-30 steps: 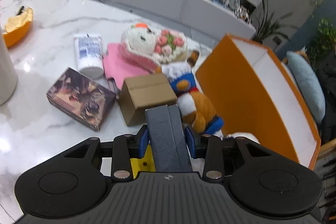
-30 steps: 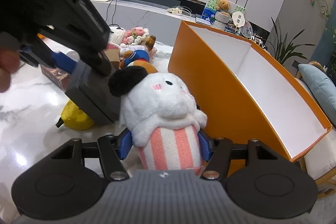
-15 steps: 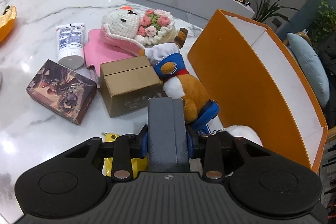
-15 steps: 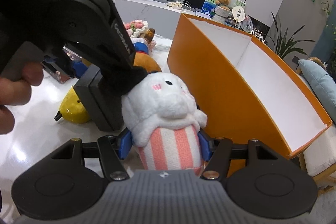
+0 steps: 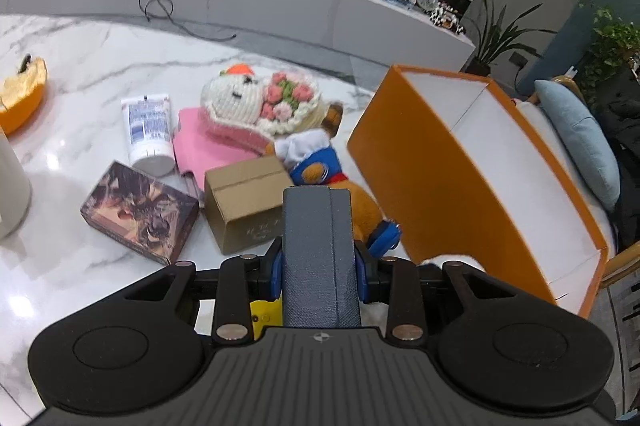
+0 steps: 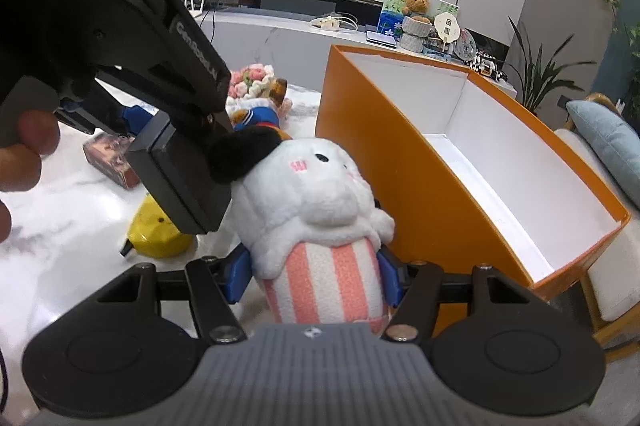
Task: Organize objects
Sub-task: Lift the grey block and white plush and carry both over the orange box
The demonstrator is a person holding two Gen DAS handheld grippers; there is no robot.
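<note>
My left gripper (image 5: 319,262) is shut on a dark grey textured case (image 5: 318,250), held above the marble table. In the right wrist view that same grey case (image 6: 180,182) hangs from the left gripper at upper left, touching the plush's black ear. My right gripper (image 6: 314,276) is shut on a white plush with a pink-striped body (image 6: 320,226). The open orange box (image 6: 408,178) with a white inside stands just right of the plush; it is also the orange box (image 5: 448,178) at right in the left wrist view.
On the table lie a small cardboard box (image 5: 248,202), a dark picture box (image 5: 140,212), a white tube (image 5: 148,130), a pink cloth (image 5: 200,142), a crocheted doll with flowers (image 5: 256,98), an orange-blue plush (image 5: 332,182) and a yellow toy (image 6: 158,234). A hand (image 6: 20,154) grips the left gripper.
My left gripper has risen with the grey case and swung in closer to the plush's ear. The right gripper and its plush have stayed put.
</note>
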